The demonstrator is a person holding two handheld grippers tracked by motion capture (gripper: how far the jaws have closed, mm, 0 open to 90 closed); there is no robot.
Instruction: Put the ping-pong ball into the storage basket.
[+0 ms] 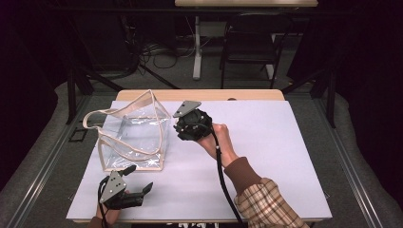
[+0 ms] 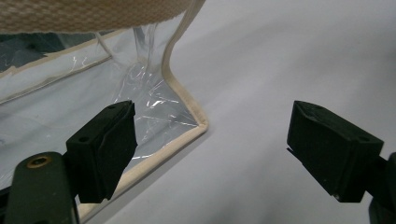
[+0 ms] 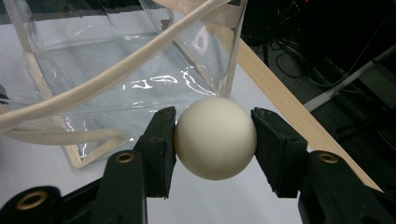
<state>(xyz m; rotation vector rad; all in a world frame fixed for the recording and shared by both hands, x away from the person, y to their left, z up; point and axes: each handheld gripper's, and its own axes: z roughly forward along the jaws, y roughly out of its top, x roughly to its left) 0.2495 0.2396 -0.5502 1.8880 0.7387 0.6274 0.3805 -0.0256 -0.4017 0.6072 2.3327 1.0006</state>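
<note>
A clear plastic bag (image 1: 130,135) with cream trim and handles stands on the left half of the table. My right gripper (image 3: 214,140) is shut on a cream ball (image 3: 215,137), both pads pressed against its sides, and it is held just right of the bag's top corner (image 3: 229,51). In the high view this right gripper (image 1: 183,124) hovers at the bag's right edge. My left gripper (image 1: 139,178) sits low near the table's front left. Its jaws stand wide open in the left gripper view with nothing between them, by the bag's bottom corner (image 2: 198,122).
A white sheet (image 1: 266,156) covers the table; its wooden far edge (image 1: 199,95) shows behind it. A cable trails from the right gripper along the plaid sleeve (image 1: 266,204). Beyond the table stand a dark chair (image 1: 252,42) and a desk leg (image 1: 197,47).
</note>
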